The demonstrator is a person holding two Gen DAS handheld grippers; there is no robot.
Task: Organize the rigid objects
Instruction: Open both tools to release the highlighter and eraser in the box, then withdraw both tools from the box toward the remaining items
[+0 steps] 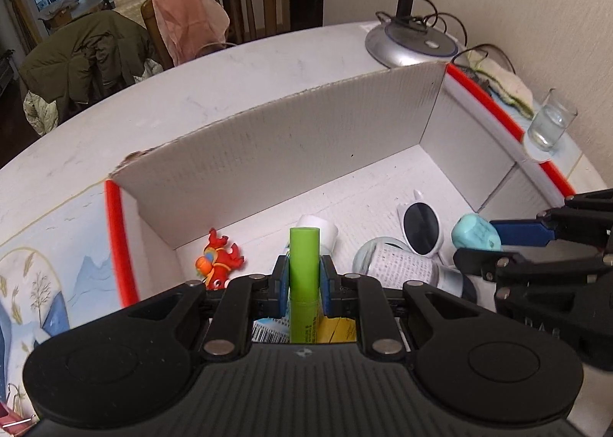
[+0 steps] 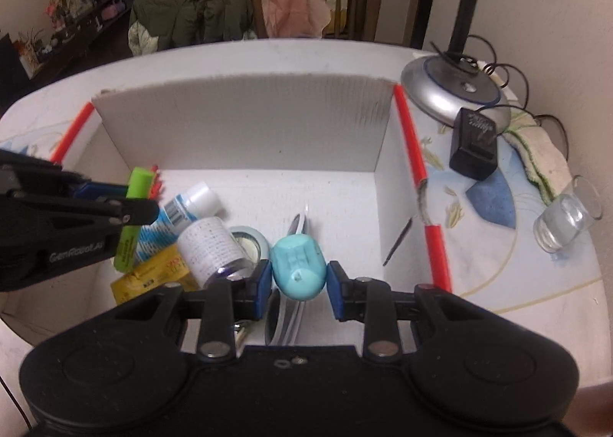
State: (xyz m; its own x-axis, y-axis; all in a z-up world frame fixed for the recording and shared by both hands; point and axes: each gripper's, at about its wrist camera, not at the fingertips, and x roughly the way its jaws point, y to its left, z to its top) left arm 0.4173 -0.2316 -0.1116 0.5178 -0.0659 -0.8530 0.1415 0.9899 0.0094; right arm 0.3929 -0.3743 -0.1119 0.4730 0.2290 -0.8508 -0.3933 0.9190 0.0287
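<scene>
A green tube (image 1: 304,276) stood upright between the blue pads of the left gripper (image 1: 304,281), which was closed on its middle, the cap rising above the fingertips and the printed lower body hanging below them, over the near left part of a white cardboard box (image 1: 291,153). A rounded teal object (image 2: 299,272) sat between the pads of the right gripper (image 2: 299,283); the left pad touched it, while a thin gap seemed to show at the right pad, so whether the hold was firm could not be told. Both grippers hung over the near half of the box, the right one just beside the left. Beneath them lay a crowd of things: a white-capped tube (image 2: 191,203) with a barcode, a yellow packet (image 2: 153,276), a white printed bottle (image 2: 210,245) resting against a roll of pale tape (image 2: 251,241), white-framed sunglasses (image 1: 421,226), and a small red toy figure (image 1: 218,260) near the left wall. The far half of the box floor was bare up to the tall back wall, and a slim dark stick (image 2: 398,241) leaned against the inside of the right wall. Orange-red strips (image 2: 413,153) ran along the tops of the left and right walls. Outside the right wall, on the patterned tablecloth (image 2: 517,283), stood a clear glass (image 2: 563,218), a black adapter (image 2: 475,149) and a silver lamp base (image 2: 444,88) with trailing cables, all close to that edge. Beyond the back wall the table lay open up to wooden chairs (image 2: 352,4) draped with a pink cloth (image 2: 291,4) and a green coat (image 2: 191,11)
</scene>
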